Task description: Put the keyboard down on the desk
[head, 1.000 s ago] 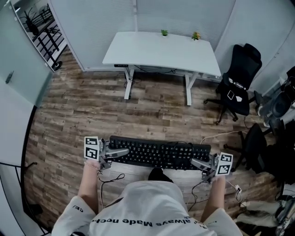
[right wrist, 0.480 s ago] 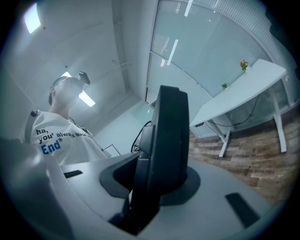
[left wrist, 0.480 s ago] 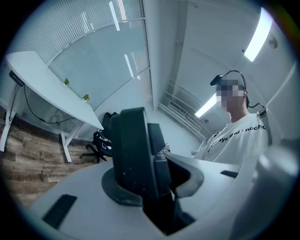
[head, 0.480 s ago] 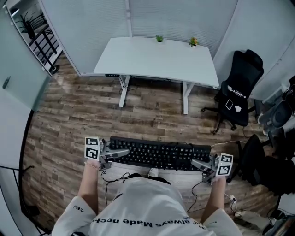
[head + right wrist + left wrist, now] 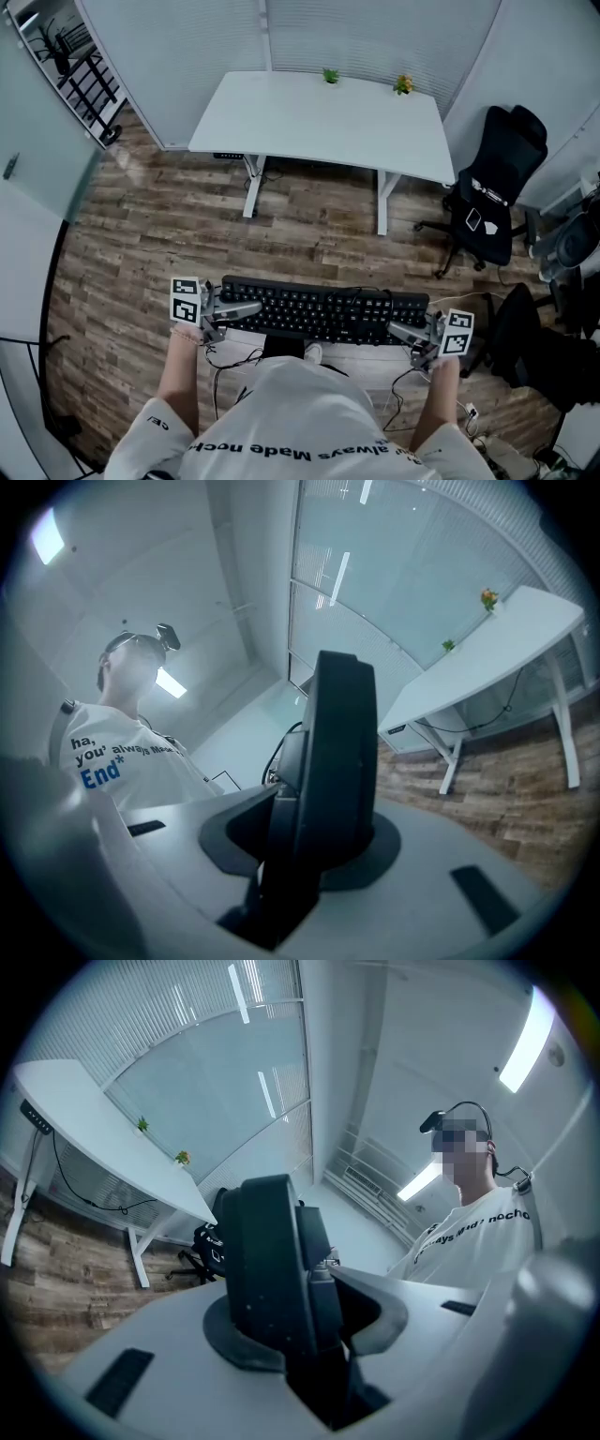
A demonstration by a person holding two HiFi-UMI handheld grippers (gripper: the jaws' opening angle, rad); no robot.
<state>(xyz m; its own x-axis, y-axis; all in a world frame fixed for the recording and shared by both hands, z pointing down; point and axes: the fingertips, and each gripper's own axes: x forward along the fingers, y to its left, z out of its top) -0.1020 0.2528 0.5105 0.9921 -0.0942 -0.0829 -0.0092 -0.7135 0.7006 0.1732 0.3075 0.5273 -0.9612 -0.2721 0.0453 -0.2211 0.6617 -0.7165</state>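
**A:** Head view first. What's different from a second ago?

**B:** The white rectangular desk (image 5: pixel 319 122) looks larger and nearer, so the person has walked towards it across the wood-plank floor (image 5: pixel 169 234). The long black keyboard (image 5: pixel 323 311) hangs level in front of the chest as before. It is over the floor and well apart from the desk. I'd judge this is mid-carry, with the put-down not yet begun.

**A:** And the tongs there?

**B:** The left gripper (image 5: pixel 240 311) pinches the keyboard's left end, and the right gripper (image 5: pixel 405 332) pinches its right end.

**A:** Left gripper view?

**B:** The jaws stand only narrowly apart, pressed onto the keyboard's end (image 5: pixel 272 1269), which shows edge-on between them. The desk (image 5: pixel 84 1119) lies off to the left.

**A:** Right gripper view?

**B:** It's the same grip. The jaws are drawn in and clamped on the other end (image 5: pixel 342 752). The desk (image 5: pixel 487 658) stands beyond at the right, with two small potted plants (image 5: pixel 487 598) along its far edge.
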